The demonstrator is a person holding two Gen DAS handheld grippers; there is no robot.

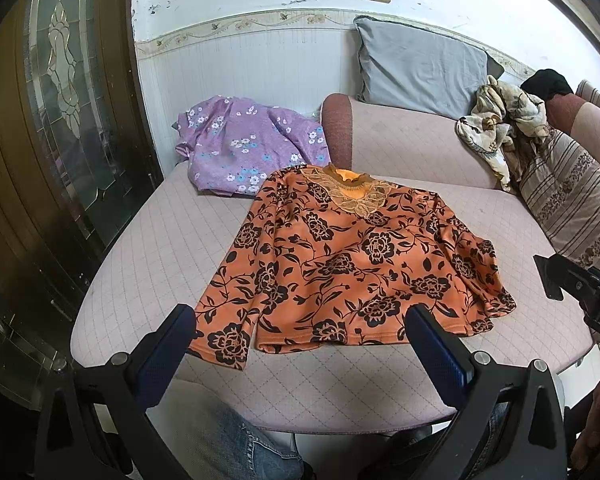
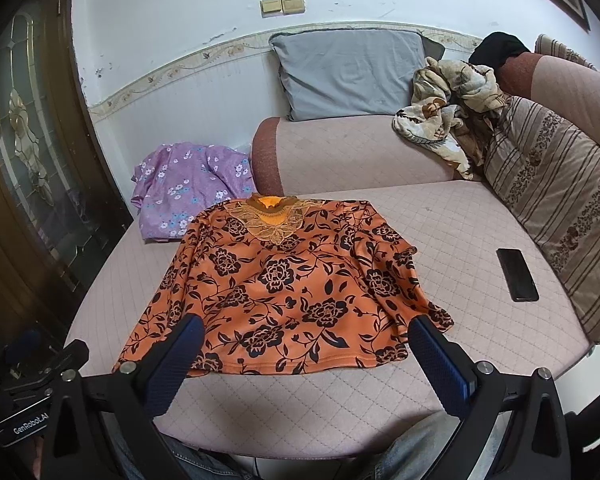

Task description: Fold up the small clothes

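The orange black-flowered long-sleeved top (image 1: 340, 256) lies flat at frame centre, unfolded; left gripper (image 1: 300, 320) and right gripper (image 2: 306, 330) are both released, empty; next, I judge, grasp a sleeve.

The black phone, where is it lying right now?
In the right wrist view, the black phone lies flat on the pink quilted cushion, to the right of the orange floral top and just left of the striped pillow.
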